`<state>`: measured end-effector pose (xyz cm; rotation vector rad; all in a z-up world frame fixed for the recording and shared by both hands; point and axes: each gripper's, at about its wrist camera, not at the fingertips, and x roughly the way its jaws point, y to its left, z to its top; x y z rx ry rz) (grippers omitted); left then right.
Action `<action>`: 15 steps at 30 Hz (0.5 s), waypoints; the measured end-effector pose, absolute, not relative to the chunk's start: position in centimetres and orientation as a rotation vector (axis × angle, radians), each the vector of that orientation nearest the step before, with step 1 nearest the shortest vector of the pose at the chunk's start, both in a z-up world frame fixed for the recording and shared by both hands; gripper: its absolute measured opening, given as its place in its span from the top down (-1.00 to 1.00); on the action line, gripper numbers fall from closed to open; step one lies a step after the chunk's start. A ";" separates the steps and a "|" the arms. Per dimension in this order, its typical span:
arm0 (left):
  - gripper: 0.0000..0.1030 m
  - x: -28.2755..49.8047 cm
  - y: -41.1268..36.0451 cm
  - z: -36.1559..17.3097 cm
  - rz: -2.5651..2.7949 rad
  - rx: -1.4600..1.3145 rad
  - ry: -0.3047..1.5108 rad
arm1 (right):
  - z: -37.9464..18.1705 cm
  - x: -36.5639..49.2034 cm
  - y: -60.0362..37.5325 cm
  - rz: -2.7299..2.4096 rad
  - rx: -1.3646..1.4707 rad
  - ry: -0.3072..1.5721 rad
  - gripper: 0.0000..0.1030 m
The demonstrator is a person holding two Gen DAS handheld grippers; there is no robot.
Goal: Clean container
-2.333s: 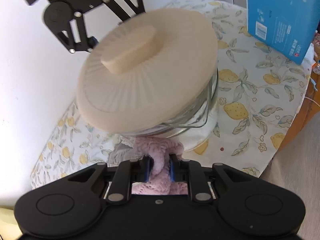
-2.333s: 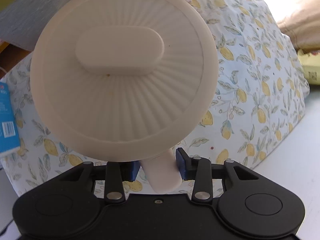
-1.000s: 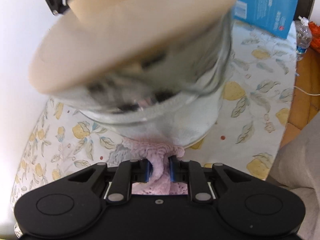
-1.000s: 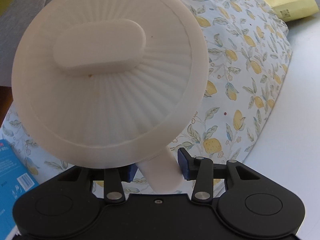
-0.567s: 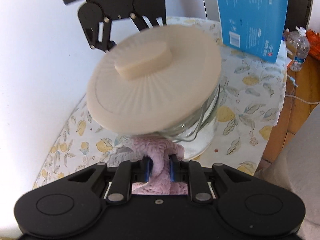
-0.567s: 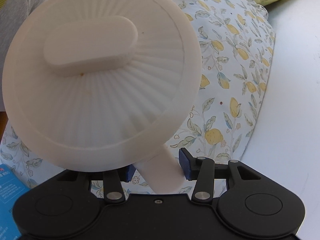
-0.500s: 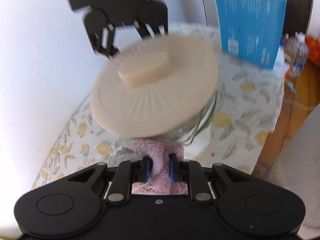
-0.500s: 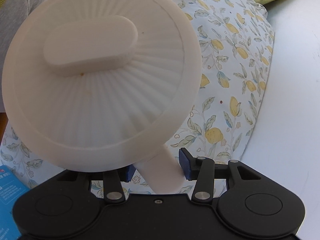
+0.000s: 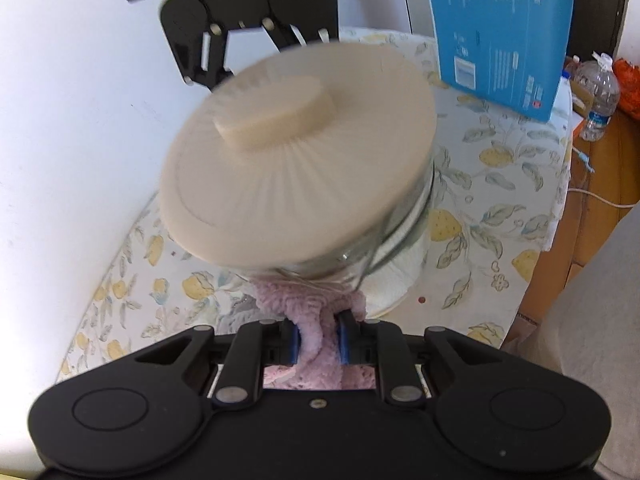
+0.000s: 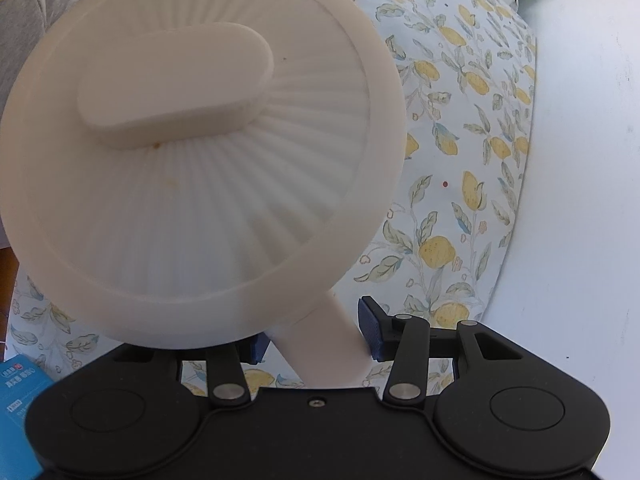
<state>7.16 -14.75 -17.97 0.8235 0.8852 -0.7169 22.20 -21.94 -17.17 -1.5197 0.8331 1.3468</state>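
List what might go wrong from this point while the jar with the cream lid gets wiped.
1. The right gripper holds the container only by the white tab under the cream lid; its fingers look barely closed on it, so the tilted glass jar could slip or swing.
2. The pink cloth, pinched by the left gripper, pushes low on the jar and might tip it further.
3. The blue box stands close behind and might get knocked.

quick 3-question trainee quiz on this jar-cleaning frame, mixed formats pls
1. True or false: the left gripper is shut on a pink cloth.
2. What does the right gripper hold? A) blue box B) the lid's tab C) water bottle
3. Fill in: the cream lid sits on a ___ jar.

Key: 1 true; 2 B; 3 glass
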 end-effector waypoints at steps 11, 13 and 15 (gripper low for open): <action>0.67 8.0 -15.1 -23.6 -0.723 0.769 0.960 | -17.2 21.5 -22.6 1.285 -1.484 0.856 -0.01; 0.67 8.4 -15.1 -24.8 -0.724 0.748 0.975 | -17.3 21.4 -22.9 1.272 -1.456 0.878 -0.01; 0.68 8.5 -15.2 -25.5 -0.724 0.744 0.972 | -17.4 21.3 -23.0 1.264 -1.435 0.904 -0.01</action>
